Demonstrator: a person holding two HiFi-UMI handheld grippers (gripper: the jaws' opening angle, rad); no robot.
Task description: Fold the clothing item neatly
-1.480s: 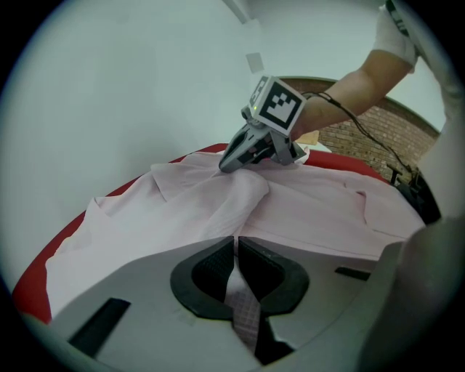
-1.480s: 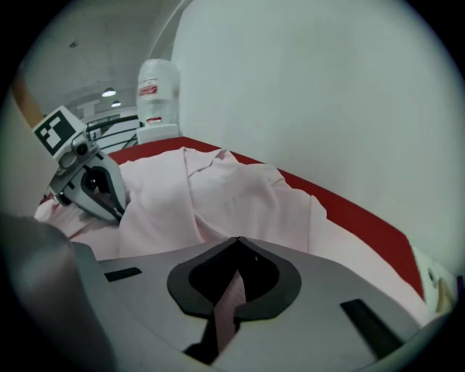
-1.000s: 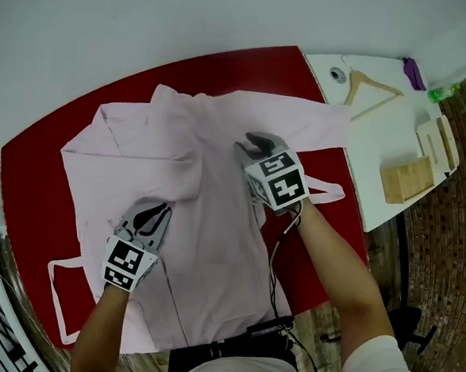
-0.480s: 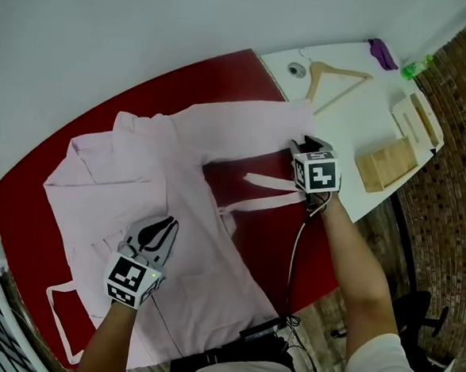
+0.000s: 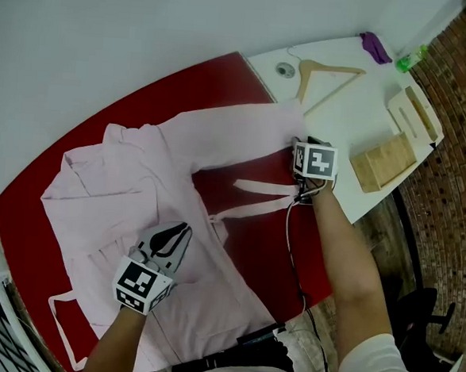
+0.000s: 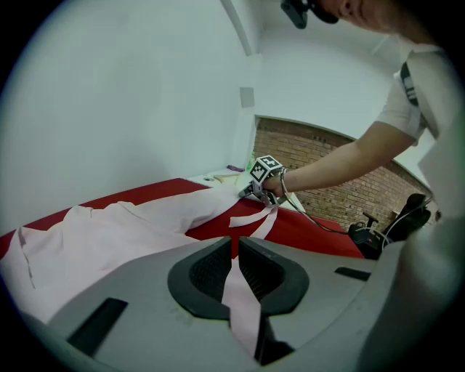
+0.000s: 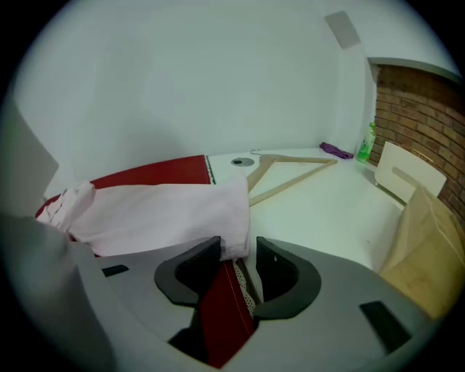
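Looking down in the head view, a pink garment [image 5: 129,190] is seen spread over the red tabletop [image 5: 268,247], filling the picture from 9 o'clock to the centre. One sleeve [image 5: 237,130] is stretched out toward 1 o'clock. The left gripper [image 5: 180,235] is laid on the garment's body at 7 o'clock. The right gripper [image 5: 307,143] is held at the sleeve's end, at 2 o'clock from the centre. Two pink ties [image 5: 261,189] are stretched across the bare red between the grippers. A wooden hanger [image 5: 324,76] is laid on the white tabletop [image 5: 341,121] at 1 o'clock.

In the left gripper view, the left gripper is shown closed tight on one pink tie [image 6: 241,298], which is led off toward 12 o'clock, where the right gripper [image 6: 251,192] is seen.

In the right gripper view, the right gripper [image 7: 238,267] is shown with its jaws apart, having just been opening. The sleeve's cuff [image 7: 234,243] is lodged loosely between them, and the rest of the sleeve is spread toward 9 o'clock. The hanger [image 7: 290,171] is seen at 1 o'clock.
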